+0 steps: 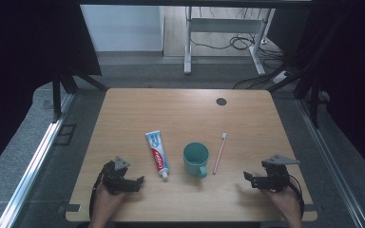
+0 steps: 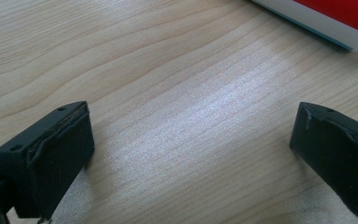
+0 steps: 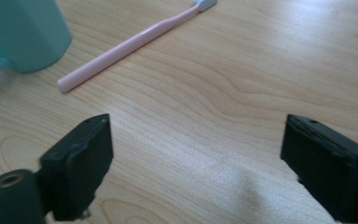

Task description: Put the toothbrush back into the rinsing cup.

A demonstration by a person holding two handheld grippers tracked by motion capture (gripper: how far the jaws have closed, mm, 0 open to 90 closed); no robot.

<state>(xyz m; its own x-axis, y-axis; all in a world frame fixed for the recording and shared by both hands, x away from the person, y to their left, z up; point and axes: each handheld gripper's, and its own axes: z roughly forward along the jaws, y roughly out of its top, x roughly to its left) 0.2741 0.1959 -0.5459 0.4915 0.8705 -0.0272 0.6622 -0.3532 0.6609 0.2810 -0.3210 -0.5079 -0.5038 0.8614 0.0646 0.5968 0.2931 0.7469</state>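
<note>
Both hands rest at the wooden table's (image 1: 123,107) near edge, left gripper (image 1: 140,180) and right gripper (image 1: 245,176) jaws apart, flanking toothpaste tube (image 1: 157,154), teal mug (image 1: 196,159) and pink toothbrush (image 1: 219,152).

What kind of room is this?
Probably a lab recording booth: a light wooden table ringed by dark curtains, metal floor rails, and loose cables under a white desk frame behind.

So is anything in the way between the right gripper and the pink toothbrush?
No, nothing visible. The right gripper has open jaws with bare table ahead of it up to the pink toothbrush. The teal mug stands off to one side of it.
</note>
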